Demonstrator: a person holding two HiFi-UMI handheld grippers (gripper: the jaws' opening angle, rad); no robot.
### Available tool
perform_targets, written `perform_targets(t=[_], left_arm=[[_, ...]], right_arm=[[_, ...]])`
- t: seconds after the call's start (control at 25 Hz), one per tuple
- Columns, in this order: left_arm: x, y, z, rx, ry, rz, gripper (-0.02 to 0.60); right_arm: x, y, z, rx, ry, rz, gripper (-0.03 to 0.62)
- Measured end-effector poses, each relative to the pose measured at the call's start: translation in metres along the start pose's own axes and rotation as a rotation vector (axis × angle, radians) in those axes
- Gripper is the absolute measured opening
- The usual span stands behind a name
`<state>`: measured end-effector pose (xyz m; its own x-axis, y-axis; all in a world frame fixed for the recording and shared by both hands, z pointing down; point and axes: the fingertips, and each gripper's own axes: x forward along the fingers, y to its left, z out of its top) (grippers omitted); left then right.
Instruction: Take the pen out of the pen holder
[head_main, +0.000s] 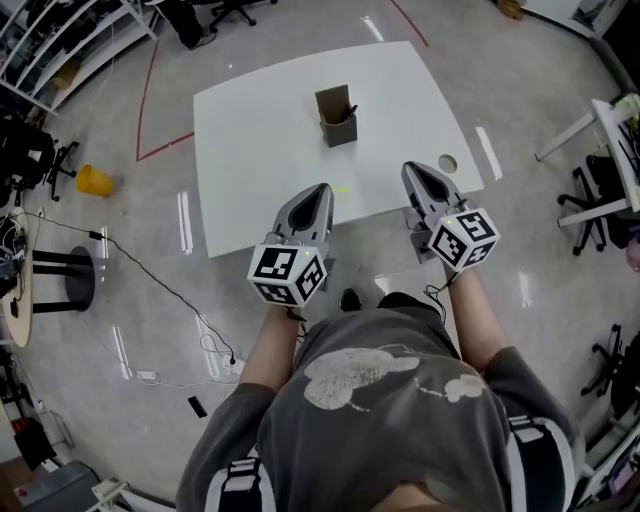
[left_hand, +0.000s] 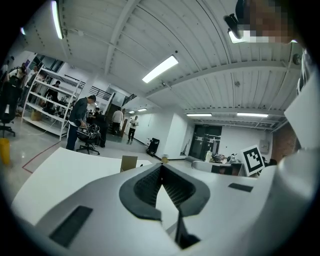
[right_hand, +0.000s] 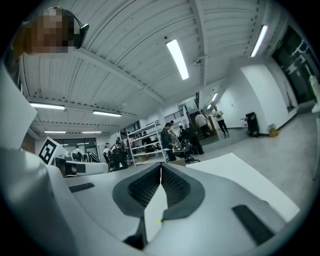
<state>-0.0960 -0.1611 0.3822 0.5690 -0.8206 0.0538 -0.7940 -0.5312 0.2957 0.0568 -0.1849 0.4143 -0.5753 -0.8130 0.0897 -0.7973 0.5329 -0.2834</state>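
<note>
Nothing of the task is done yet: the dark pen (head_main: 350, 110) stands inside the open-topped brown cardboard pen holder (head_main: 337, 118), leaning toward its right wall, and the holder sits toward the far middle of the white square worktop (head_main: 250, 140). Both tools hang over the near edge of that worktop, well apart from the holder and touching nothing. The left claw (head_main: 322, 188) has its ribbed dark pads drawn together at the tips with nothing between them, and its own view shows the holder (left_hand: 129, 163) small and far ahead, just left of the tips (left_hand: 161, 167). The right claw (right_hand: 161, 167) is likewise fully together and empty. What is left, as I judge it, is the whole job: reach in, part one claw, grip the pen and lift it clear. No brand or readable writing shows; the only print is the black-and-white square markers on the grey cubes (head_main: 287, 274).
</note>
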Motion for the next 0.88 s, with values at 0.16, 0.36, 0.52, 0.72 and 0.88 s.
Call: perform_targets(t=[0.16, 0.36, 0.52, 0.72, 0.88], left_arm=[[0.012, 0.017, 0.004, -0.001, 0.000, 0.003, 0.008], [0.033, 0.029, -0.002, -0.013, 0.012, 0.013, 0.008], [0.054, 0.042, -0.001, -0.005, 0.010, 0.039, 0.008], [0.085, 0.070, 0.002, -0.004, 0.002, 0.100, 0.008], [0.114, 0.089, 0.000, -0.002, 0.007, 0.138, 0.008]], right_arm=[[0.017, -0.009, 0.003, 0.016, -0.008, -0.020, 0.006], [0.040, -0.022, 0.005, 0.007, -0.017, 0.000, 0.006], [0.069, -0.039, 0.008, -0.005, -0.012, 0.018, 0.008], [0.112, -0.060, 0.014, -0.036, 0.009, 0.047, 0.008], [0.141, -0.077, 0.008, -0.030, 0.040, 0.087, 0.079]])
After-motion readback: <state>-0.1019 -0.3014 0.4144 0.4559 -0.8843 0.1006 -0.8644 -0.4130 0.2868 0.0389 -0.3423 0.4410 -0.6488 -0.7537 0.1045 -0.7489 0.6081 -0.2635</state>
